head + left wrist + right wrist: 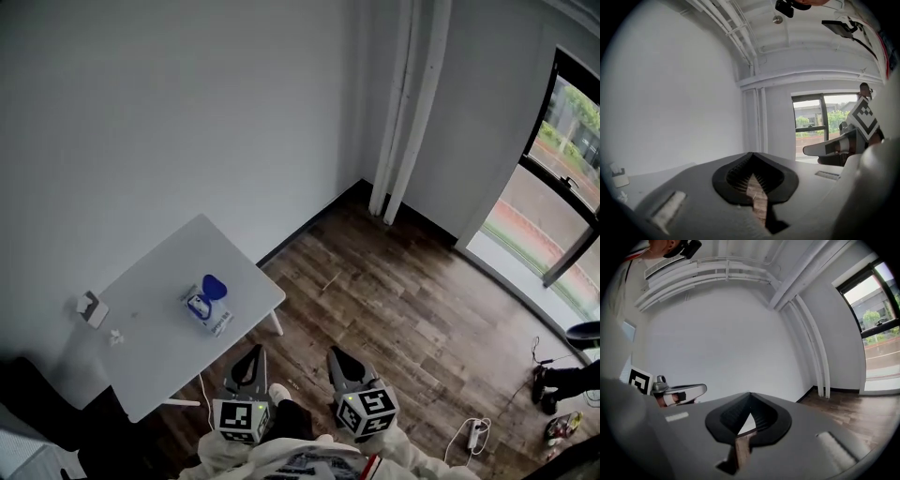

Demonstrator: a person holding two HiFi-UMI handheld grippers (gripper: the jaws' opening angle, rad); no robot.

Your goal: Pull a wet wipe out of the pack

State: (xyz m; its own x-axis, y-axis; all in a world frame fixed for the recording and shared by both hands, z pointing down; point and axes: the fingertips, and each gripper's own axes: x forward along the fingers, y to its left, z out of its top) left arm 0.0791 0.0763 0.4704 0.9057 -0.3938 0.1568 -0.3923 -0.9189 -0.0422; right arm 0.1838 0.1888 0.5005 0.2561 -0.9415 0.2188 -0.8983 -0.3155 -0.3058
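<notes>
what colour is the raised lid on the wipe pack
Blue lid on the small wet wipe pack; clearest in the head view.

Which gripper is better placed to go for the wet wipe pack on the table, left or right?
Probably left. The left gripper is nearer the wet wipe pack on the table; the right gripper is farther off, over the floor. Both are shut and empty.
</notes>
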